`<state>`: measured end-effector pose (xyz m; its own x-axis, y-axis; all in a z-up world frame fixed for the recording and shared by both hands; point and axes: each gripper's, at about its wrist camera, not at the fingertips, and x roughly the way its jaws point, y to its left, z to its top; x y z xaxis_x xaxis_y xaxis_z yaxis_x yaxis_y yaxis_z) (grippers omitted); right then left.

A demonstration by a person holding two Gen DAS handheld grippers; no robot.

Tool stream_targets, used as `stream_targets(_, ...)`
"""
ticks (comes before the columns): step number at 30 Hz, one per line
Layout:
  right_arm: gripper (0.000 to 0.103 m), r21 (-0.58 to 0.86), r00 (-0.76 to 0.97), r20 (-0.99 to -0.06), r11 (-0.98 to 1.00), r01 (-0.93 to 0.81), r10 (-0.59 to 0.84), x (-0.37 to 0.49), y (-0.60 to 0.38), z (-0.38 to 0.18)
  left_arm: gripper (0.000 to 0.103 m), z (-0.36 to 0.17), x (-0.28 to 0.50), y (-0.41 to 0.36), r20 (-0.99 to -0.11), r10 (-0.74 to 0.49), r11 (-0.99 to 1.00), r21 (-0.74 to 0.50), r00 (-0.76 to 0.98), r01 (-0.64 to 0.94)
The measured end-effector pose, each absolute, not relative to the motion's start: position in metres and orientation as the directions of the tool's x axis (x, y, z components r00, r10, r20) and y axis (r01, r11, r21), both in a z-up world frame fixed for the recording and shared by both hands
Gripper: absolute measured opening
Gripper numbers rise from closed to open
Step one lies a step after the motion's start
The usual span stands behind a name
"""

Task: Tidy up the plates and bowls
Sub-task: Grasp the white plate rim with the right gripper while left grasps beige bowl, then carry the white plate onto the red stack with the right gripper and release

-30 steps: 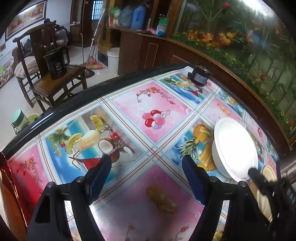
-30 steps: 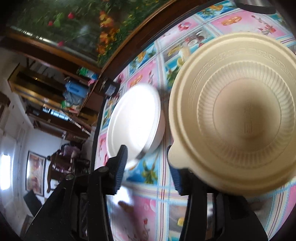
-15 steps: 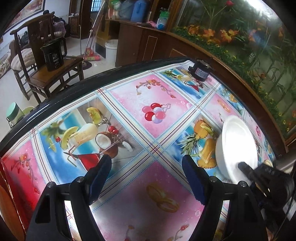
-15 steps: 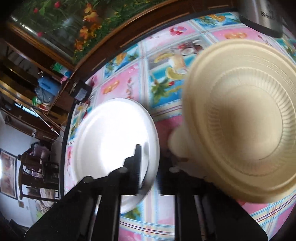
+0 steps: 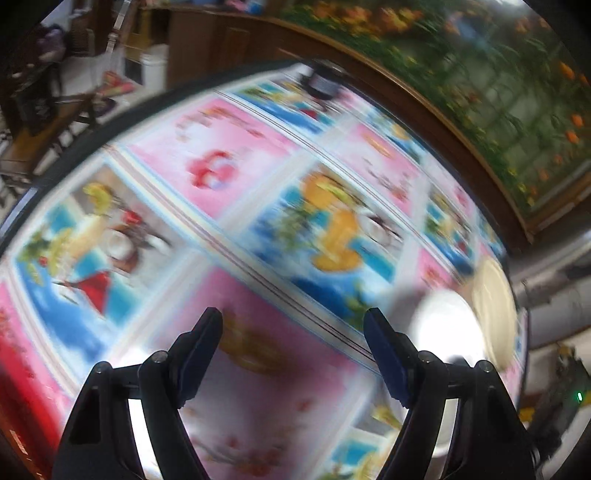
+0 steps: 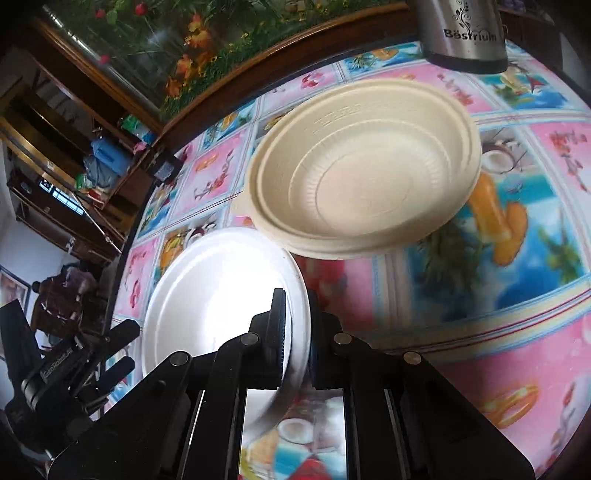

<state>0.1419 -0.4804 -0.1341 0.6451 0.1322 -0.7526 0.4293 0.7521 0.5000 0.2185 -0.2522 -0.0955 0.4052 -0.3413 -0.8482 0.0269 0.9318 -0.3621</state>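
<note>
— Which hand is doing the work at the moment?

— The right gripper (image 6: 295, 332). Its fingers are clamping the near-right rim of the white foam plate (image 6: 221, 295), one pad over the rim and one under it. The plate is sitting low and to the left in the right wrist view, tilting a little, and I cannot tell whether its far edge is touching the fruit-print tablecloth (image 6: 517, 288).

— And the other dish?

— The cream ribbed bowl (image 6: 365, 181) is lying just beyond the plate, to the far right of it. Their rims are looking very close, possibly overlapping from this angle. A steel kettle (image 6: 461, 33) is standing farther back, behind the bowl.

— What about the left gripper (image 5: 293, 328)?

— It is hanging above the tablecloth with its fingers wide apart, gripping nothing. Its picture is badly smeared, but the white plate is showing at its right, with the bowl's pale edge (image 5: 493, 310) beyond.

— What is worrying you?

— The grip, I'd say. It is pinching only a thin foam edge, so the plate could bend, pivot or slip out if it is swung quickly. Also, the plate's far rim could catch the bowl's lip and shove it toward the kettle.
</note>
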Motion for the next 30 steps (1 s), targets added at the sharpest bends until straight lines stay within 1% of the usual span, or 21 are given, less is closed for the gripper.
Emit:
stream_targets(2,0.009,0.501,0.653,-0.747,0.752,0.428,0.126,0.141,-0.483,-0.132,0.079,-0.095,0.215,-0.261,-0.841,-0.376,0.921,-0.385,0.389,0.059)
stream_targets(4,0.009,0.479,0.654,-0.750,0.767,0.427,0.105,0.143,-0.482,-0.129,0.079,-0.098,0.213,-0.267,-0.843,-0.368,0.925,-0.375,0.393,0.061)
stream_targets(7,0.009,0.482,0.664,-0.740,0.770,0.417,0.103,0.143,-0.485,-0.125,0.079,-0.101,0.213,-0.267,-0.834,-0.402,0.910,-0.410,0.378,0.061)
stream_targets(8,0.009,0.486,0.667,-0.738,0.767,0.419,0.103,0.142,-0.487,-0.124,0.079,-0.101,0.214,-0.265,-0.825,-0.430,0.896,-0.439,0.368,0.063)
stream_targets(10,0.009,0.480,0.664,-0.742,0.766,0.428,0.094,0.140,-0.491,-0.123,0.079,-0.094,0.213,-0.259,-0.807,-0.446,0.885,-0.463,0.387,0.054)
stream_targets(13,0.009,0.460,0.660,-0.747,0.776,0.431,0.075,0.141,-0.489,-0.121,0.082,-0.084,0.207,-0.262,-0.773,-0.469,0.871,-0.486,0.427,0.075)
stream_targets(15,0.009,0.459,0.661,-0.745,0.787,0.412,0.089,0.143,-0.483,-0.121,0.083,-0.088,0.207,-0.270,-0.782,-0.471,0.873,-0.479,0.409,0.090)
stream_targets(18,0.009,0.442,0.651,-0.753,0.807,0.392,0.096,0.146,-0.472,-0.123,0.082,-0.108,0.211,-0.282,-0.810,-0.479,0.874,-0.477,0.337,0.095)
stream_targets(20,0.009,0.442,0.644,-0.758,0.810,0.385,0.108,0.148,-0.467,-0.126,0.082,-0.106,0.208,-0.286,-0.806,-0.462,0.883,-0.455,0.370,0.113)
stream_targets(22,0.009,0.444,0.642,-0.759,0.810,0.383,0.112,0.148,-0.466,-0.127,0.081,-0.106,0.208,-0.286,-0.802,-0.472,0.878,-0.464,0.366,0.116)
stream_targets(24,0.009,0.453,0.643,-0.756,0.806,0.382,0.120,0.148,-0.467,-0.127,0.074,-0.105,0.207,-0.287,-0.809,-0.452,0.890,-0.439,0.376,0.126)
stream_targets(25,0.009,0.465,0.644,-0.754,0.799,0.381,0.131,0.148,-0.468,-0.128,0.063,-0.105,0.207,-0.288,-0.813,-0.444,0.894,-0.426,0.376,0.134)
stream_targets(26,0.009,0.481,0.643,-0.752,0.790,0.381,0.147,0.148,-0.469,-0.130,0.049,-0.104,0.206,-0.288,-0.810,-0.456,0.889,-0.435,0.368,0.144)
stream_targets(27,0.009,0.494,0.642,-0.750,0.781,0.382,0.160,0.148,-0.470,-0.131,0.043,-0.105,0.205,-0.289,-0.807,-0.471,0.882,-0.447,0.356,0.153)
stream_targets(28,0.009,0.502,0.642,-0.749,0.775,0.385,0.166,0.147,-0.471,-0.132,0.031,-0.105,0.205,-0.289,-0.809,-0.472,0.881,-0.446,0.351,0.159)
stream_targets(29,0.009,0.503,0.641,-0.749,0.772,0.388,0.166,0.146,-0.471,-0.132,0.021,-0.106,0.206,-0.290,-0.815,-0.460,0.887,-0.431,0.352,0.163)
stream_targets(30,0.010,0.503,0.641,-0.749,0.772,0.389,0.165,0.146,-0.471,-0.132,0.017,-0.107,0.206,-0.290,-0.815,-0.467,0.884,-0.435,0.344,0.169)
